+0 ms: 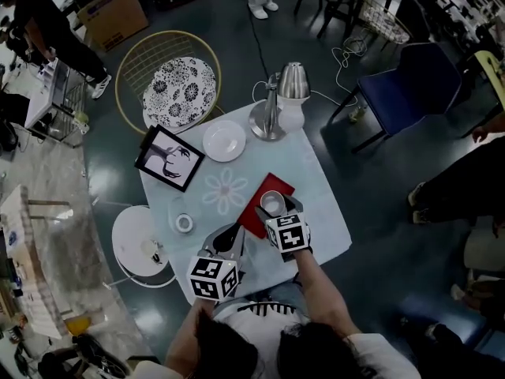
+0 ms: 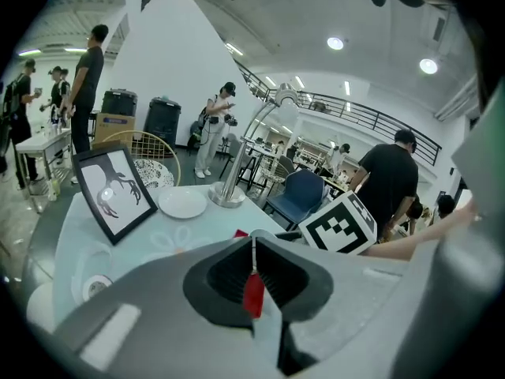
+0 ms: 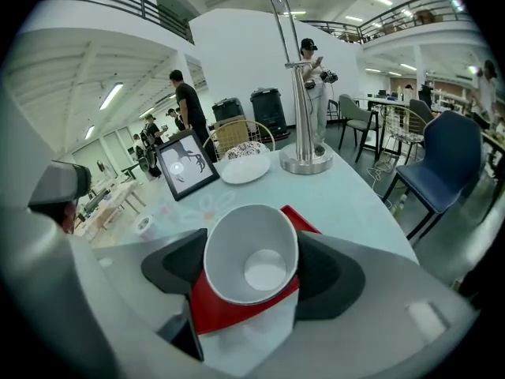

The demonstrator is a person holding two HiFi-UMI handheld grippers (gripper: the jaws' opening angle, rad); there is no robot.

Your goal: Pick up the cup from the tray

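A white cup (image 1: 272, 203) stands on a red tray (image 1: 271, 185) near the middle of the pale blue table (image 1: 319, 188). My right gripper (image 1: 274, 207) has a jaw on each side of the cup. In the right gripper view the cup (image 3: 251, 251) fills the gap between both dark pads, its open mouth tipped toward the camera, with the tray (image 3: 237, 310) under it. My left gripper (image 1: 234, 230) is shut at the tray's near left corner, holding nothing. In the left gripper view a sliver of red tray (image 2: 254, 292) shows through the thin slit of the jaws.
At the table's far edge stands a metal lamp (image 1: 276, 101), with a white plate (image 1: 223, 140) and a framed picture (image 1: 168, 157) to its left. A small tape roll (image 1: 184, 223) lies near the left edge. A wire chair (image 1: 178, 91), white stool (image 1: 142, 243) and blue chair (image 1: 414, 85) surround the table.
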